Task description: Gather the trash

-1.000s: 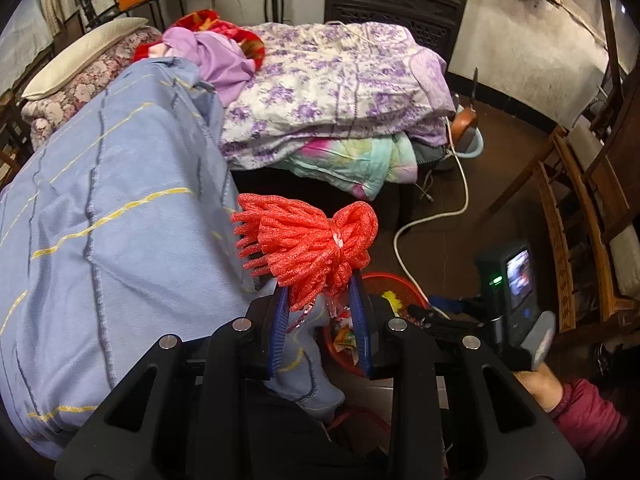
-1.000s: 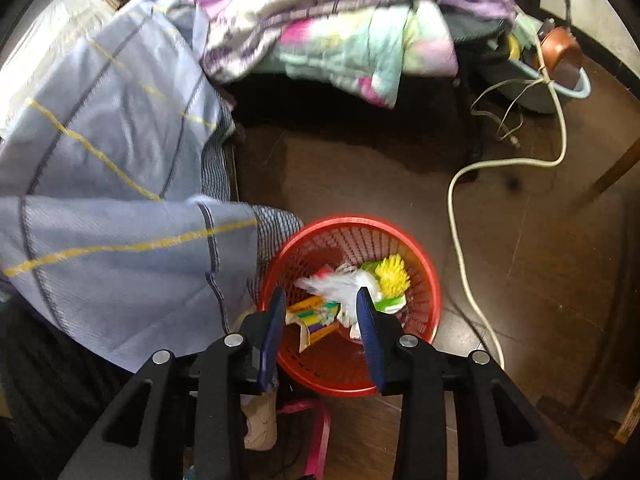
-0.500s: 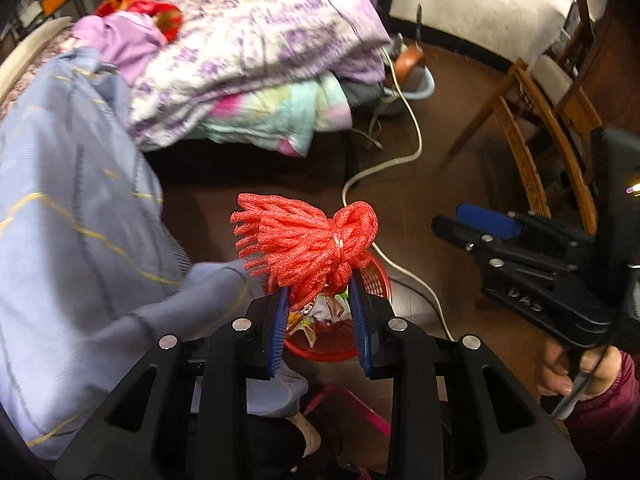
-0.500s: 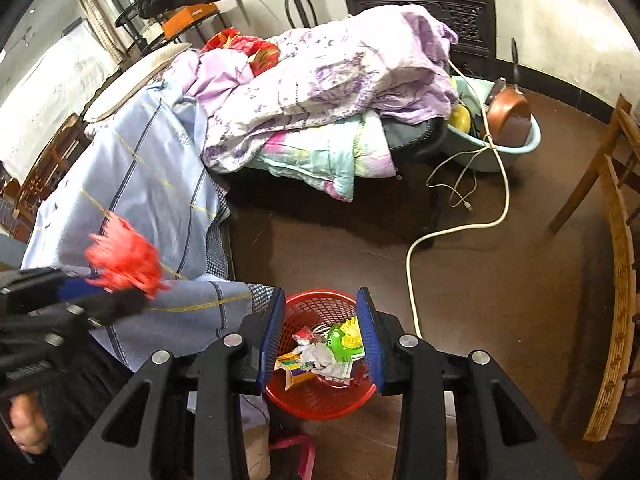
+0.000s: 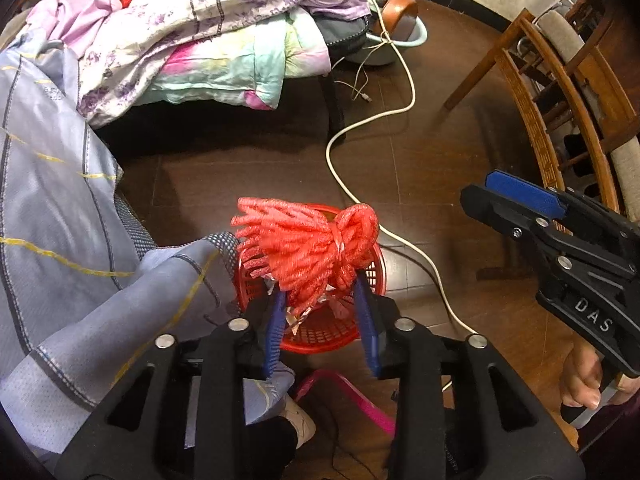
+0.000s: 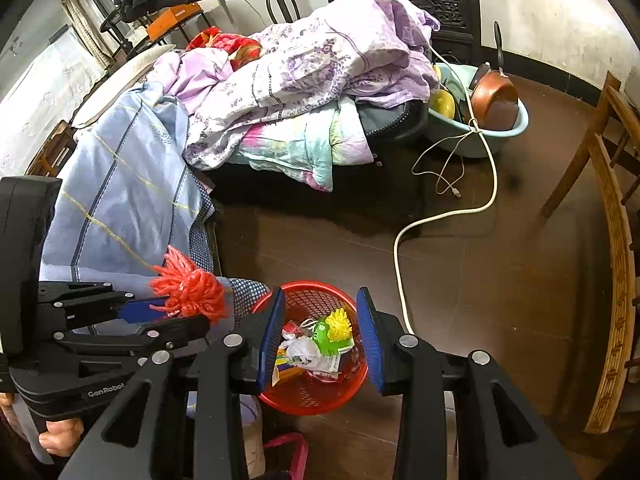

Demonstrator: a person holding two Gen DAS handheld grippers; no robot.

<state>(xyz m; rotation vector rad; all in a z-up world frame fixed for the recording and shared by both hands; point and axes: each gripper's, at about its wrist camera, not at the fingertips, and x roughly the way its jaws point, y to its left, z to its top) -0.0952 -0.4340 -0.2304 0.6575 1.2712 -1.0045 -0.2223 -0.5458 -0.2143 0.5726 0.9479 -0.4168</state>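
Our left gripper points down over the red basket on the floor, with the bundle of red yarn between its blue pads. Its jaws have just been opening, and the right pad now stands a little clear of the yarn, though the bundle sits there yet; we cannot tell whether the left pad touches it. Our right gripper hangs beside it, jaws partly spread and holding nothing, framing the basket's wrappers and a yellow-green brush. A blue blanket drapes against the basket's left rim. A white cable runs along the floor just behind the basket.
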